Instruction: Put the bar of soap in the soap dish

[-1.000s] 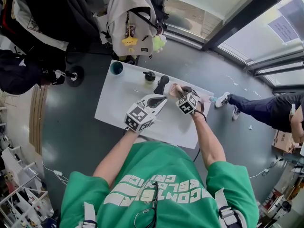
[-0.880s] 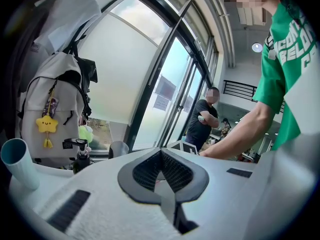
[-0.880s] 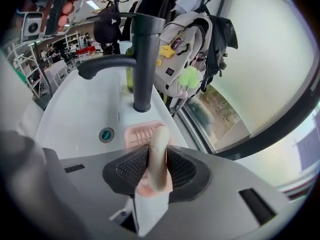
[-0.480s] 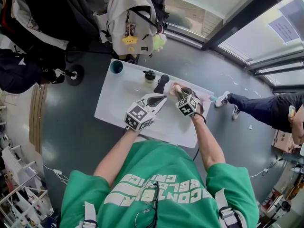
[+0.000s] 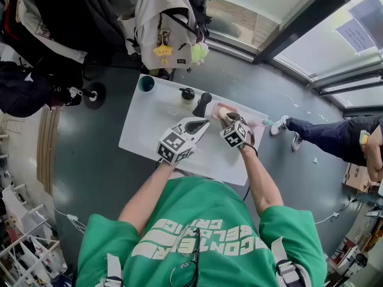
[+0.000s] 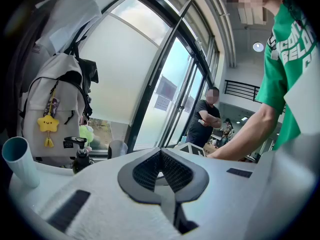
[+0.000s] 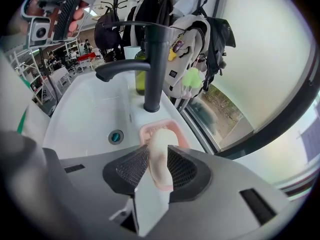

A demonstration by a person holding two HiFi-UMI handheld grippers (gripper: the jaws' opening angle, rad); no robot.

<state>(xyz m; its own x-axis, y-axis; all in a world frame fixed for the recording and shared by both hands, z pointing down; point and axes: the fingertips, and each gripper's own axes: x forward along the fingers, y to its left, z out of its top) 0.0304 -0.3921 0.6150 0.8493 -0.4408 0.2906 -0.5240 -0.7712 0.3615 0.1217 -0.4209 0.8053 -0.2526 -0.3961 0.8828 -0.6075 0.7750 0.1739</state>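
Shifted only a touch leftward since a second ago — right gripper point(image 7: 160, 156), clamped on the bar of soap point(image 7: 159, 141). Soap held on edge, just above the pink soap dish point(image 7: 176, 132), close by the black tap point(image 7: 152, 64). Can't tell whether soap touches dish: near rim and soap's lower end hidden behind the jaw pads. Head view no help, dish mostly covered by gripper. Left gripper point(image 6: 160, 156) parked over the white sink top point(image 5: 143, 124) — jaws nearly together, nothing between.
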